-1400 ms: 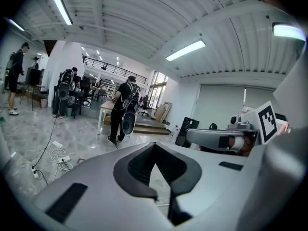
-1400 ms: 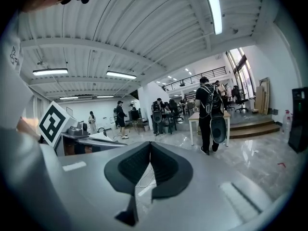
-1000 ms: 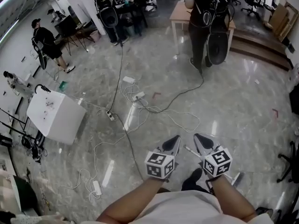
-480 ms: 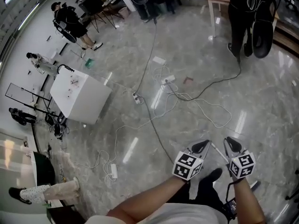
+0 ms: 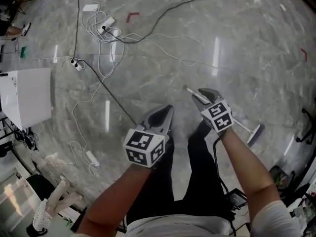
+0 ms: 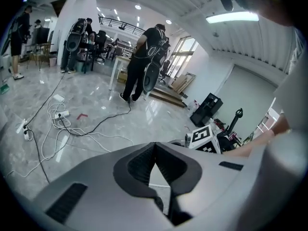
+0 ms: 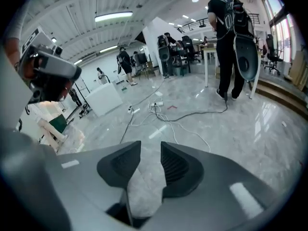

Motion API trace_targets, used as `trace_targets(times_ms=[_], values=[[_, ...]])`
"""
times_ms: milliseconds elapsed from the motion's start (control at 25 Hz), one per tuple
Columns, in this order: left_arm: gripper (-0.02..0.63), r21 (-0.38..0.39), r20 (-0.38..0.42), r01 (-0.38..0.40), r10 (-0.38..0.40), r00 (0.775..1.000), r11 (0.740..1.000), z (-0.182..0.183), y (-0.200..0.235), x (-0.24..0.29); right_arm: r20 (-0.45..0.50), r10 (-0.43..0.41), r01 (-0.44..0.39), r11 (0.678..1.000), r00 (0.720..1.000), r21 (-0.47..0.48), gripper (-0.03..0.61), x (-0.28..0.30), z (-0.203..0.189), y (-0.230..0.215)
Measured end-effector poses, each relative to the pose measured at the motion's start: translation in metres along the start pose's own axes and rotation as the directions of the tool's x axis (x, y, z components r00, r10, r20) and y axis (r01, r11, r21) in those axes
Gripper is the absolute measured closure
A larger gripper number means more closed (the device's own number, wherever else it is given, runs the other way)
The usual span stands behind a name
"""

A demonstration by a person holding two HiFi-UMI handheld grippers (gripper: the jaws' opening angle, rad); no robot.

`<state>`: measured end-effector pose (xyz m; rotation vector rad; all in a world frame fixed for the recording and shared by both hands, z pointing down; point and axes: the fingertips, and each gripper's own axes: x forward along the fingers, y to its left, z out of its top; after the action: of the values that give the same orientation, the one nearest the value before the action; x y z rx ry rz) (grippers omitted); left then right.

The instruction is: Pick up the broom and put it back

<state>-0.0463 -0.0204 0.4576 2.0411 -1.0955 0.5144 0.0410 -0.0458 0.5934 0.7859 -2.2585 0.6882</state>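
Gleaming marble floor (image 5: 163, 58) under cables (image 5: 106, 26); left hand-held gripper (image 6: 154, 146) closed, right hand-held gripper (image 7: 150, 148) just opening, empty

Floor (image 5: 256, 48) glossy, polished grey marble look; right claw (image 7: 150, 146) matt grey plastic, ribbed black pads (image 7: 174, 166)

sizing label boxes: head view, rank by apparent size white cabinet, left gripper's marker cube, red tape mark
1. white box-shaped cabinet, partly cropped
2. black-and-white marker cube on left gripper, enlarged by nearness
3. red angled floor tape mark
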Motion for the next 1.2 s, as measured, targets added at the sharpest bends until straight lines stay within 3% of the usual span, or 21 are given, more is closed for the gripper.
trace_targets(times_ms=[320,480,680,920,1080,1200], values=[[0.609,-0.02,-0.096,0.022,-0.024,0.995,1.0,-0.129,0.087,0.145,-0.255,0.004,-0.016,0.999,0.967,-0.046,0.428,0.197,-0.207,-0.07],[0.609,-0.021,-0.115,0.047,-0.049,0.992,0.999,-0.191,0.124,0.204,-0.383,-0.002,-0.062,0.986,0.924,-0.154,0.423,0.29,-0.306,-0.087],[0.609,-0.033,-0.131,0.046,-0.05,0.99,0.998,-0.255,0.173,0.238,-0.497,-0.075,-0.063,0.965,0.864,-0.255,0.419,0.364,-0.403,-0.114],[0.609,-0.071,-0.128,0.02,-0.029,0.991,0.997,-0.293,0.221,0.263,-0.579,-0.135,-0.044,0.958,0.804,-0.284,0.413,0.401,-0.465,-0.143],[0.609,-0.084,-0.115,0.015,-0.024,0.993,0.996,-0.296,0.234,0.27,-0.565,-0.159,-0.041,0.945,0.809,-0.326,0.414,0.404,-0.469,-0.144],[0.609,-0.087,-0.112,0.01,-0.02,0.994,0.996,-0.296,0.236,0.27,-0.575,-0.177,-0.053,0.931,0.799,-0.361,0.473,0.405,-0.469,-0.14]])
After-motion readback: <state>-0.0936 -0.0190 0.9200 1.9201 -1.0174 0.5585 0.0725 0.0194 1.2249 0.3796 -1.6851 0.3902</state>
